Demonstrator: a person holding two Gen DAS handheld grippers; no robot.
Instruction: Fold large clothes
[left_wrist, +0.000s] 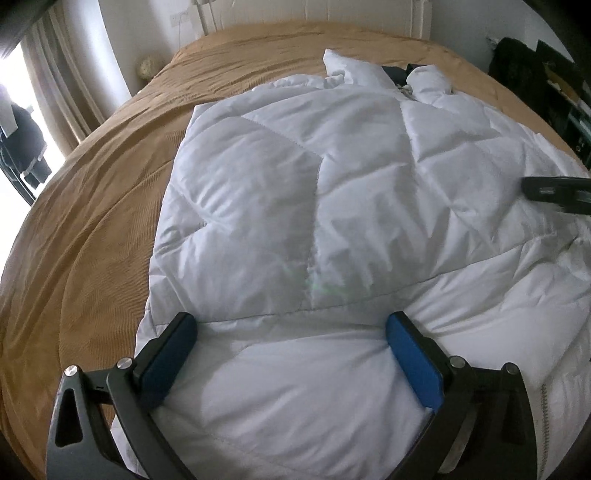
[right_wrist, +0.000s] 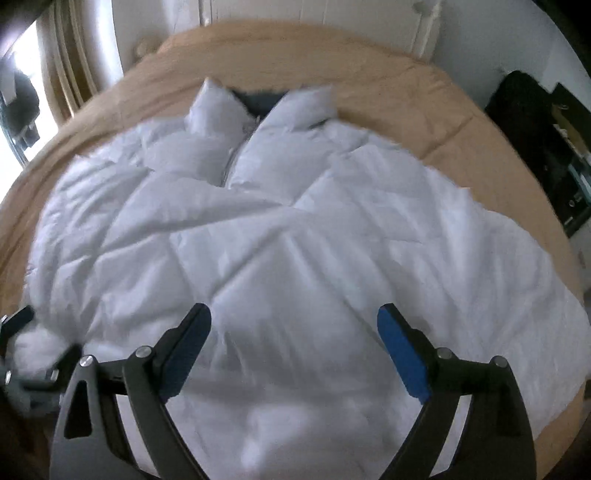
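White quilted padding fills most of what can be seen: one large puffer jacket (left_wrist: 332, 206) lies spread flat on one bed, over a tan bedspread (left_wrist: 92, 221) that shows around it on the left, the far side and the right. Its collar (right_wrist: 258, 107) sits at the far end, two white points parted over a dark lining, with one zipper line running down from between them. A second stretch of zipper teeth (left_wrist: 543, 402) shows at the near right edge in the left wrist view. Two grippers are over the jacket. The left gripper (left_wrist: 291, 332) hovers at the near hem with its two blue-padded fingers spread wide apart, fabric lying between them but not pinched. The right gripper (right_wrist: 294, 325) has its two fingers equally far apart above the jacket's middle, gripping nothing; that view is blurred. One dark cabinet (right_wrist: 535, 140) stands off to the bed's right.
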